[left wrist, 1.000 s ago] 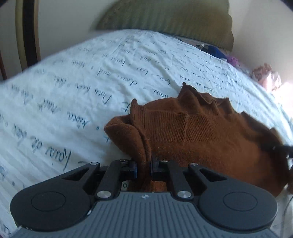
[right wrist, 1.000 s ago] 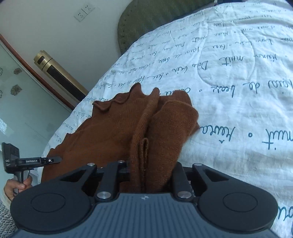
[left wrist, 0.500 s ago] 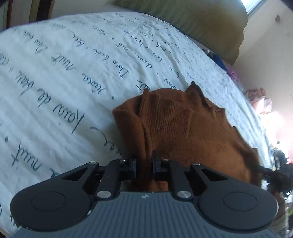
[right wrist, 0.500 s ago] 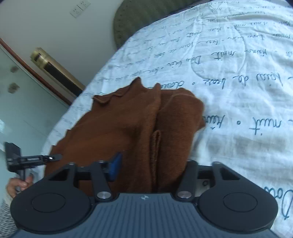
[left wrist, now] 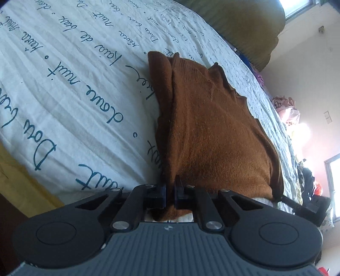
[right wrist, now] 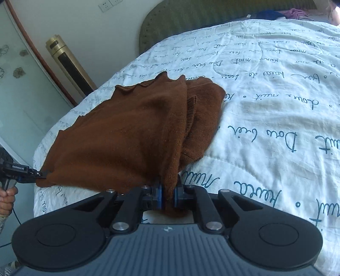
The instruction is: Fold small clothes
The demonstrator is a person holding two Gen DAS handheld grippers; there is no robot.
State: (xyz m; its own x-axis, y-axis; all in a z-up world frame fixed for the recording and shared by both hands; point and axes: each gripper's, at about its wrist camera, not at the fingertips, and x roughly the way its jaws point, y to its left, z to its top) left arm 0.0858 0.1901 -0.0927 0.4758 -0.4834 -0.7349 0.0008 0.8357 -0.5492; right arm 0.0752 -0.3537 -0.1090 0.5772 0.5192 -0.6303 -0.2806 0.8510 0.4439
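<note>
Two tongs hold one brown knitted garment (right wrist: 131, 131) above the white bedcover (right wrist: 265, 118) with blue writing. At the left, our left gripper (left wrist: 170, 191) has its jaws narrow, closed on a corner of the garment; in the right wrist view it appears at the left edge (right wrist: 40, 174), with our left hand (right wrist: 7, 197) below it. To the right, our right gripper (right wrist: 167, 197) is also pinched on a fold of the cloth. The garment hangs between both, its far end resting on the bedcover, near the green headboard (right wrist: 191, 19).
</note>
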